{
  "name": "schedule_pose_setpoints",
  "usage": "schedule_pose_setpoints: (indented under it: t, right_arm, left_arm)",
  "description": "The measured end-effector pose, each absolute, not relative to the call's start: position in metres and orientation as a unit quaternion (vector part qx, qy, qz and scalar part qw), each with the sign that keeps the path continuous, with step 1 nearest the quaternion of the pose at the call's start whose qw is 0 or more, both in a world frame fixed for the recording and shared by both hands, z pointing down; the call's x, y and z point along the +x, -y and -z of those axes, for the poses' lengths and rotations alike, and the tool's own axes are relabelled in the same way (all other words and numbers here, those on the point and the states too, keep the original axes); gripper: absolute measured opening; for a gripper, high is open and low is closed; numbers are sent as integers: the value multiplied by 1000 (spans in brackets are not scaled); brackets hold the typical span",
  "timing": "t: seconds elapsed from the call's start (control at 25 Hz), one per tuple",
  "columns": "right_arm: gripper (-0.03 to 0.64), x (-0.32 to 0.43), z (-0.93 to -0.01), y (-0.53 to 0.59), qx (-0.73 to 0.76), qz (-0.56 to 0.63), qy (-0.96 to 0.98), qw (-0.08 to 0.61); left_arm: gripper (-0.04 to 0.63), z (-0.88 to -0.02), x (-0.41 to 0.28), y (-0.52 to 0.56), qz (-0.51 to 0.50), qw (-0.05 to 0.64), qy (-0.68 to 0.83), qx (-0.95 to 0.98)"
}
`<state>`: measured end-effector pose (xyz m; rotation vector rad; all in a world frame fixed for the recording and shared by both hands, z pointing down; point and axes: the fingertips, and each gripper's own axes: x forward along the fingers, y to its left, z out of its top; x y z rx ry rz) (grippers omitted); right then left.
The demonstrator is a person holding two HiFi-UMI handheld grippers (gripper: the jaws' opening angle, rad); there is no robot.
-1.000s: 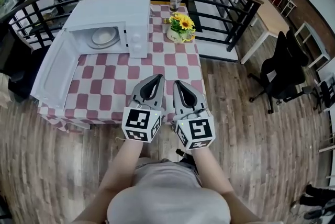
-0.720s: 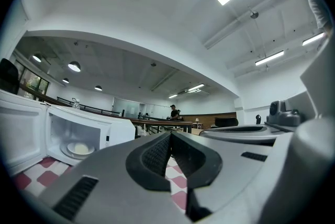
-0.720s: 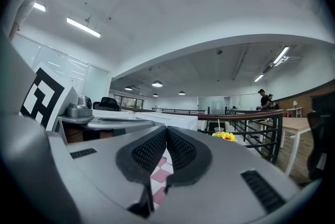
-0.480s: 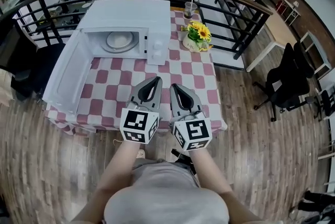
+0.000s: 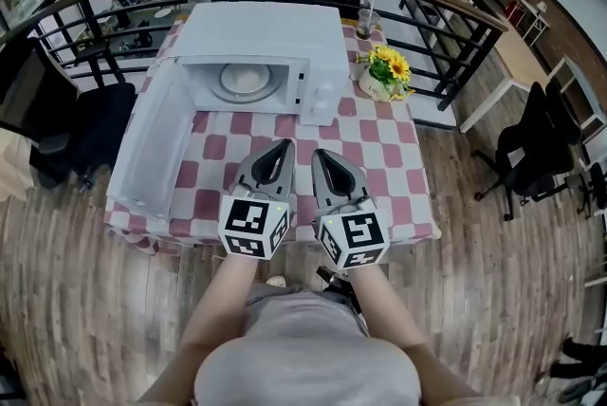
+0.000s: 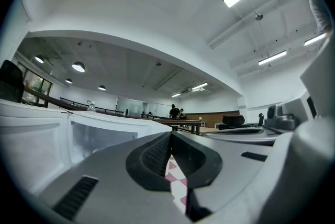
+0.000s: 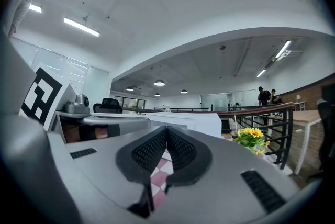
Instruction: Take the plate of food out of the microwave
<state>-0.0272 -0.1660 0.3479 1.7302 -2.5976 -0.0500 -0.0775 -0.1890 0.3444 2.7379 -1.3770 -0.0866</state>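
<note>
A white microwave stands at the back of a red-and-white checked table, its door swung wide open to the left. Inside the cavity lies a white plate of pale food. Both grippers hover side by side over the table's near edge, well short of the microwave. My left gripper is shut with nothing in it; its jaws meet in the left gripper view. My right gripper is likewise shut and empty.
A pot of yellow flowers stands right of the microwave, a drink cup with a straw behind it. A black railing curves round the far side. A dark chair sits left of the table, office chairs at right.
The view has shifted so the table and microwave sit more to the right and nearer. Both grippers keep their places side by side, still shut.
</note>
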Motion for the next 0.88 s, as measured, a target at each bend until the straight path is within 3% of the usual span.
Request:
schedule_pose_setpoints:
  t: [0.56,0.88]
  right_arm:
    - [23,-61,-371,188,555,-7,832,-2]
    - [23,-80,-381,215,534,-12,846,6]
  left_arm:
    - [2,-361,-118,223,21,63,458,887]
    - [2,-375,-152,257,46,114,499,858]
